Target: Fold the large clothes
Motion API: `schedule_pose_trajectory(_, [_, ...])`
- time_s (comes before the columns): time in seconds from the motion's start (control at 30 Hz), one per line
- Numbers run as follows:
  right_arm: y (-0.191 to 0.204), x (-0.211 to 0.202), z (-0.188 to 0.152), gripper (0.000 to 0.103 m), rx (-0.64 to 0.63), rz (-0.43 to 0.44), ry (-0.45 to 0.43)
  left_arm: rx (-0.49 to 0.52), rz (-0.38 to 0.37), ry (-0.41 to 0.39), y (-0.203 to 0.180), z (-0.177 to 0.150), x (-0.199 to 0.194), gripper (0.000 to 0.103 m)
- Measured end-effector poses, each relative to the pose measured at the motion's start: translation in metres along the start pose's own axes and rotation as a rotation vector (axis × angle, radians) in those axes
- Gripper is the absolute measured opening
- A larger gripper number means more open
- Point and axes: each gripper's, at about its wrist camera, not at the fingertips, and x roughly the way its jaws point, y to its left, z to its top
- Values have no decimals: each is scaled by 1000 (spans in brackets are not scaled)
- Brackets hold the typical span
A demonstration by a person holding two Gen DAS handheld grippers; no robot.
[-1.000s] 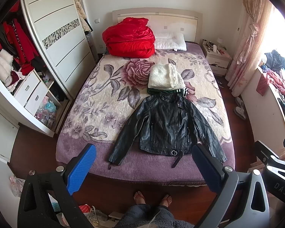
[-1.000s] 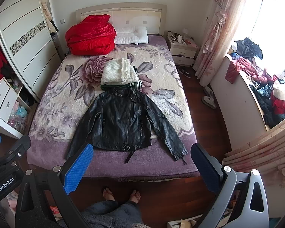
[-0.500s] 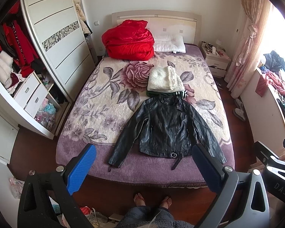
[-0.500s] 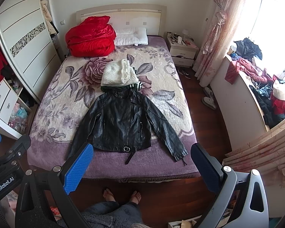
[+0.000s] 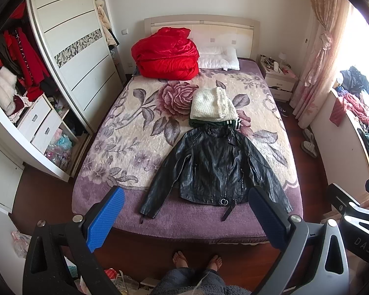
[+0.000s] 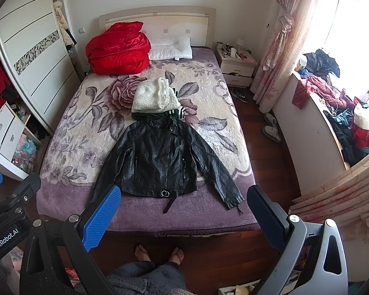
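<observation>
A black leather jacket lies flat and face up near the foot of the bed, both sleeves spread out, a belt strap trailing from its hem. Just beyond its collar sits a folded white knit on top of a folded dark green garment. My left gripper is open and held high above the bed's foot, well short of the jacket. My right gripper is open too, at a similar height, with nothing between its fingers.
A red quilt and a white pillow lie at the headboard. An open wardrobe stands left of the bed. A nightstand, curtains and a cluttered ledge fill the right side. A person's bare feet stand on the wood floor.
Both views have drifted slightly, the bed and jacket sitting a little lower in frame. The jacket has not moved and both grippers stay open.
</observation>
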Motion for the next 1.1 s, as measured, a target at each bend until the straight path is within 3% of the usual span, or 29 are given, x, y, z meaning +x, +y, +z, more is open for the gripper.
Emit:
schedule_pose_trajectory(0.8, [1, -8, 5, 103, 3, 3, -4, 0, -3, -7, -1, -1, -1, 103])
schedule_pose_trajectory(1.1, [3, -17, 11, 103, 5, 4, -10, 1, -2, -13, -5, 27, -2, 103])
